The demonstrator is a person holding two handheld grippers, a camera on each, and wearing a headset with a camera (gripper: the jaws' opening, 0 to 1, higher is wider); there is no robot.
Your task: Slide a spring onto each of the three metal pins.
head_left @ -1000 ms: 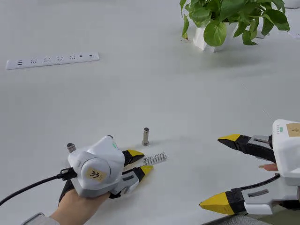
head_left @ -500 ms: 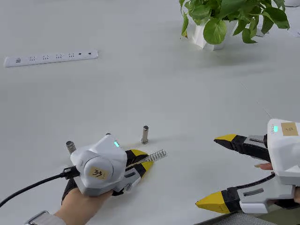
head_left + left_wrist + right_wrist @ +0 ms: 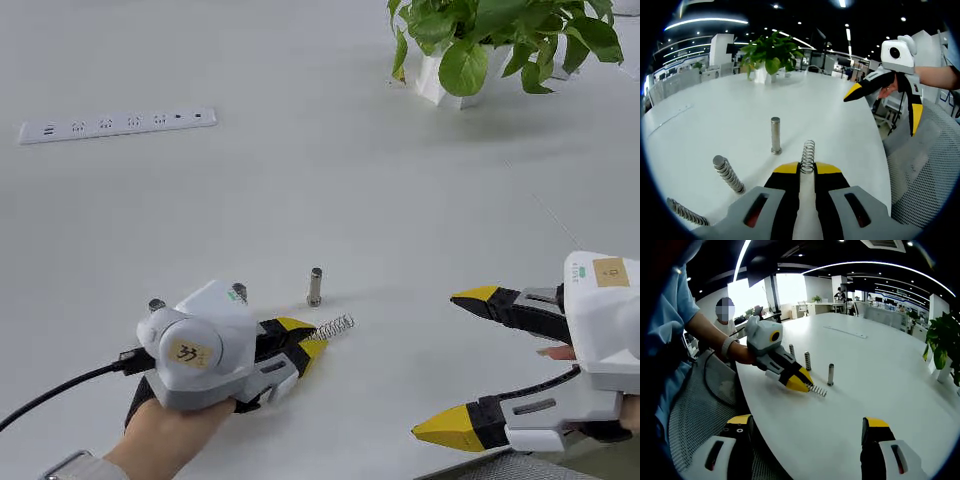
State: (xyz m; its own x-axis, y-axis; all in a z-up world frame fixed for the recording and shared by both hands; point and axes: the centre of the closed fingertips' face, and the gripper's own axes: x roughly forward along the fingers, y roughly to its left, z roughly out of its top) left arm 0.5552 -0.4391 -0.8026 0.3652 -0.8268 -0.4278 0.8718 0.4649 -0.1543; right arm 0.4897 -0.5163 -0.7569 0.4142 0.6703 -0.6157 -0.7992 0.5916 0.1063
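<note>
My left gripper [image 3: 303, 338] [image 3: 808, 169] is shut on one end of a small steel spring [image 3: 332, 326] [image 3: 808, 154], which sticks out past the yellow tips, just above the table. A bare upright metal pin [image 3: 316, 286] [image 3: 775, 135] stands just beyond the spring's free end. Two more pins wearing springs [image 3: 239, 292] [image 3: 728, 174] stand to its left, partly behind the gripper body. My right gripper [image 3: 452, 365] [image 3: 806, 421] hovers wide open at the right with nothing between its fingers. Its view shows the left gripper [image 3: 799, 383], the spring [image 3: 817, 389] and the bare pin [image 3: 830, 374].
A white power strip [image 3: 118, 124] lies at the far left of the white table [image 3: 330, 190]. A potted plant [image 3: 480, 40] stands at the far right. A black cable [image 3: 60, 388] trails from the left gripper. A mesh chair [image 3: 925, 170] sits past the table edge.
The left gripper closed on the spring that lay on the table and lifted its free end. It now points toward the bare pin. The right gripper stayed open, drifting slightly left.
</note>
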